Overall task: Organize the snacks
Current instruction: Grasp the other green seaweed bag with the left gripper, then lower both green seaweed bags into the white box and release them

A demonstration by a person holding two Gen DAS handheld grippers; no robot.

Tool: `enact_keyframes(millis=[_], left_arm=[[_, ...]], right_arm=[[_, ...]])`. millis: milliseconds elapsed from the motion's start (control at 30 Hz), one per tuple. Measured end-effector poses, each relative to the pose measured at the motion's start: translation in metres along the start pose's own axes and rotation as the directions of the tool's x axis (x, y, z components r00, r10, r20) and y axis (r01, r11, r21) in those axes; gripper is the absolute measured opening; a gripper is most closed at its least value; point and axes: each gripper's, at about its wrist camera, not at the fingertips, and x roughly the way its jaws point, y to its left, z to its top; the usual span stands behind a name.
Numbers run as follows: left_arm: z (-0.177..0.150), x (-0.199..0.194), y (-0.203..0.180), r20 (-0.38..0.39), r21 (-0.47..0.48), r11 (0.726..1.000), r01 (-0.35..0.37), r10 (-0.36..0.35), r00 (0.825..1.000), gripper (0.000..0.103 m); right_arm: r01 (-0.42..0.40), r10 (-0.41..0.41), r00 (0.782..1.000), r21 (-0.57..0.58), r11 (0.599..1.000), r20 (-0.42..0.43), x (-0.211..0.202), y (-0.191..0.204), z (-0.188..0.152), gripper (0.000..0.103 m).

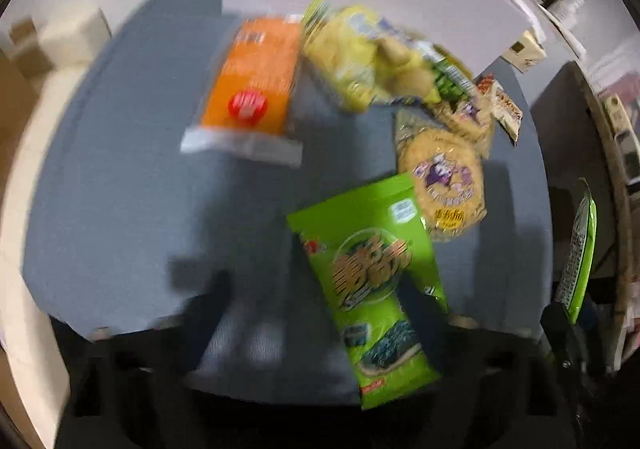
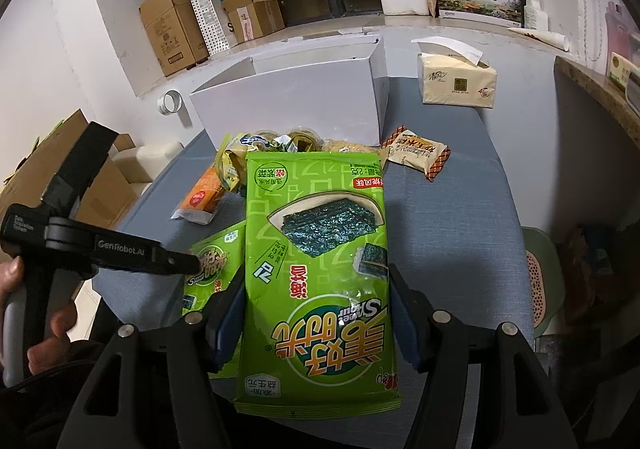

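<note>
Right wrist: blue tablecloth (image 2: 460, 209), white box (image 2: 292, 101), cardboard boxes (image 2: 168, 29) (against wall)

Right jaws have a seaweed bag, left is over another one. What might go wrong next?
The right gripper pinches its seaweed bag only at the edges, so the bag may buckle or slip. The left gripper stands open over the second bag, one finger across it; closing could crumple or push it.
</note>
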Motion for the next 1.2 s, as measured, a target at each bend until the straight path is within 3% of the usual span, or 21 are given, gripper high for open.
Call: enact_keyframes(millis=[133,367,433,500,600,867,1000,1033,1100,1200], left_arm=[[0.000,-0.002,-0.025,-0.008,0.035,0.999,-0.019,0.019,1.000,0.100],[-0.001,0.019,-0.057,-0.030,0.070,0.982,-0.173,0.175,0.984,0.100],[-0.002,0.024,-0.068,-0.032,0.110,0.975,-0.192,0.196,0.980,0.098],[-0.004,0.029,-0.076,-0.042,0.146,0.968,-0.206,0.214,0.976,0.086],[-0.008,0.024,-0.082,-0.016,0.178,0.964,-0.199,0.205,0.979,0.079],[-0.013,-0.035,-0.061,0.129,0.164,0.968,-0.192,0.172,0.977,0.078],[-0.003,-0.072,-0.058,0.284,0.224,0.953,-0.204,0.136,0.949,0.079],[-0.001,-0.086,-0.058,0.339,0.255,0.942,-0.217,0.123,0.933,0.079],[0.009,-0.104,-0.056,0.387,0.292,0.939,-0.181,0.057,0.920,0.079],[0.033,-0.124,-0.047,0.457,0.336,0.930,-0.149,-0.023,0.889,0.079]], right_arm=[[0.021,-0.021,1.000,0.004,1.000,0.002,-0.003,-0.005,-0.003,0.068],[0.032,-0.033,0.999,0.037,0.999,0.014,-0.010,-0.017,-0.011,0.068],[0.034,-0.035,0.999,0.043,0.998,0.013,-0.009,-0.020,-0.012,0.068],[0.032,-0.033,0.999,0.046,0.998,0.012,-0.009,-0.021,-0.013,0.068],[0.030,-0.030,0.999,0.045,0.999,0.011,-0.008,-0.021,-0.013,0.068],[0.013,-0.014,1.000,0.034,0.999,0.024,-0.006,-0.016,-0.011,0.068],[-0.004,0.002,0.999,0.031,1.000,0.047,-0.005,-0.008,-0.004,0.068],[-0.009,0.007,0.998,0.030,1.000,0.056,-0.005,-0.006,-0.001,0.068],[-0.016,0.014,0.997,0.027,0.999,0.076,-0.006,-0.001,0.009,0.068],[-0.029,0.027,0.993,0.013,0.999,0.117,-0.007,0.005,0.032,0.068]])
